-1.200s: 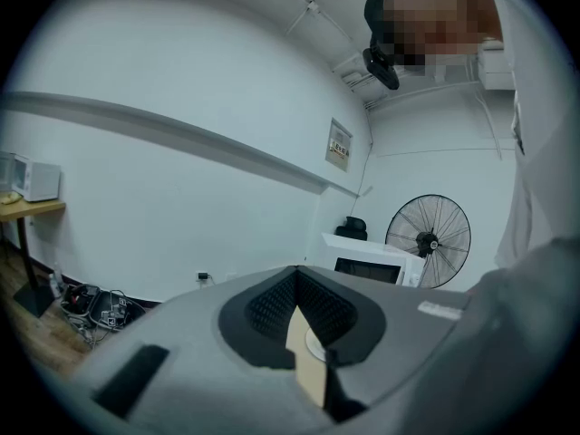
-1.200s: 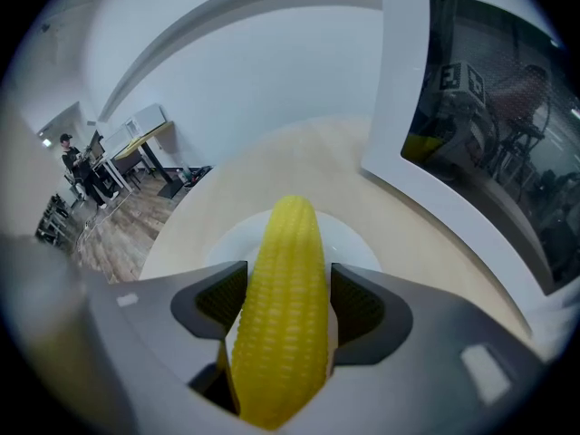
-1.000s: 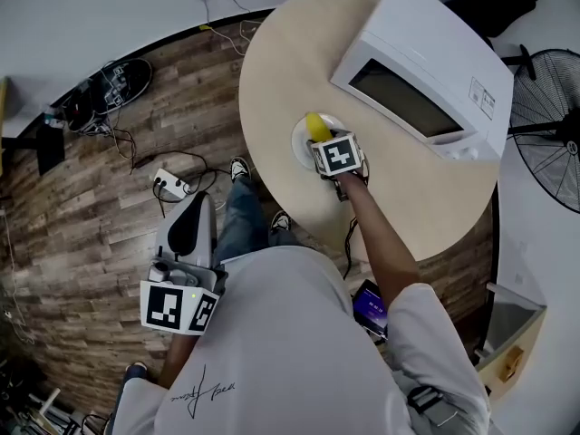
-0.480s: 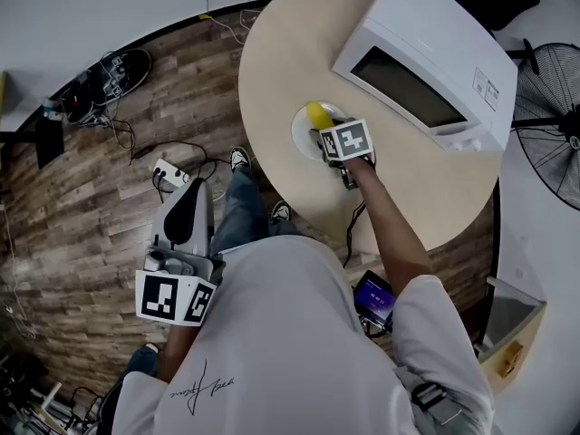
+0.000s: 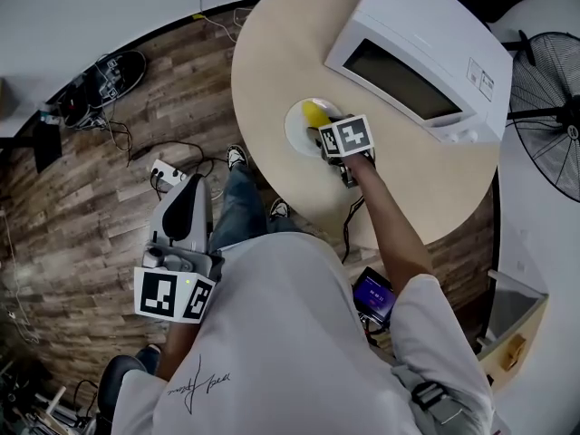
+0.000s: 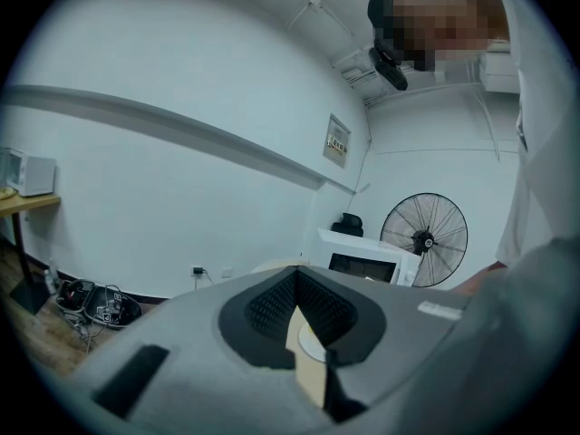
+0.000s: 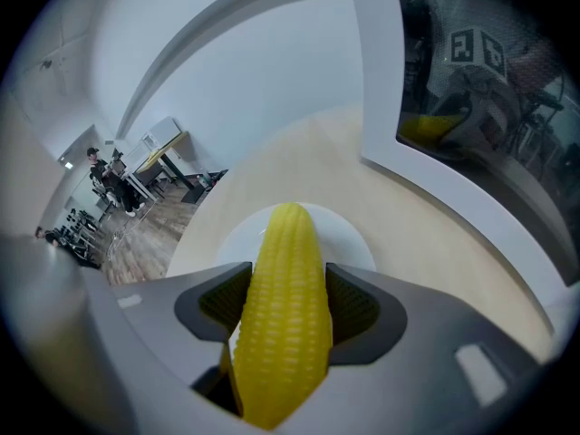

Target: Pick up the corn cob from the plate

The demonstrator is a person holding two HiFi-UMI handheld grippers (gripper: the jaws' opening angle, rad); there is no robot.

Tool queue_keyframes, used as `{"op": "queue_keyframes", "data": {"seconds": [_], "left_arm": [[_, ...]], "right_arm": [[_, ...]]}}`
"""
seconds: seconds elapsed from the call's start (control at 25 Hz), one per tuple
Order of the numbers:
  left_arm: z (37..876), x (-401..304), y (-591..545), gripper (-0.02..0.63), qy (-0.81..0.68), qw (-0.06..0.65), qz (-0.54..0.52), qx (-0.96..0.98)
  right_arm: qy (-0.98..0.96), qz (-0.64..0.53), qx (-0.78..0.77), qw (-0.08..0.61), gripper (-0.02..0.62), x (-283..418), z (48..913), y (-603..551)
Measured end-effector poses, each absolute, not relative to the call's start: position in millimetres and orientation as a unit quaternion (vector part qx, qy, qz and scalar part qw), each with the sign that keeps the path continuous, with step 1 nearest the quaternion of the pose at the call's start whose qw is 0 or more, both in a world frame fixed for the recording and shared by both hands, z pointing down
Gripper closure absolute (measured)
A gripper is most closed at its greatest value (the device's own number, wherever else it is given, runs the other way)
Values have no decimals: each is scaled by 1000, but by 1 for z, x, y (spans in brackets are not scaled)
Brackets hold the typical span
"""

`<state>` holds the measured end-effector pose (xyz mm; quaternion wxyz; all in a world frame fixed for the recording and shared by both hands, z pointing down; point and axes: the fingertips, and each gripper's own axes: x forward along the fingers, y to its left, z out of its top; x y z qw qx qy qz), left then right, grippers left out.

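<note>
A yellow corn cob [image 7: 285, 315] lies lengthwise between the jaws of my right gripper [image 7: 288, 284], and both pads press on its sides. Its tip points out over the white plate [image 7: 353, 243]. In the head view the right gripper [image 5: 322, 127] hangs steeply down over the plate [image 5: 294, 132] on the round table, with the corn cob [image 5: 314, 113] showing beyond its marker cube. My left gripper [image 5: 192, 187] is held low at the person's left side over the wooden floor. Its jaws [image 6: 294, 275] are together with nothing in them.
A white microwave [image 5: 417, 62] stands on the beige round table [image 5: 272, 62] just right of the plate, its door close to the right gripper [image 7: 471, 107]. A standing fan [image 5: 548, 116] is at the far right. A power strip [image 5: 168, 175] and cables lie on the floor.
The right gripper has tilted a little over the plate, with the corn cob still between its jaws. The left gripper has stayed where it was.
</note>
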<state>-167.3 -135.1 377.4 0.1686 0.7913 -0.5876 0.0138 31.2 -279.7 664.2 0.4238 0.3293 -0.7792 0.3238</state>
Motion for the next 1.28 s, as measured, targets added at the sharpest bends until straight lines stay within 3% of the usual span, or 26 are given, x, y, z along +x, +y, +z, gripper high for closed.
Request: {"op": "queue_keyframes", "data": {"seconds": [1.28], "left_arm": [[381, -156, -122, 615, -585, 169, 38, 792]], "right_arm": [[-791, 336, 366, 357, 327, 49, 620, -257]]}}
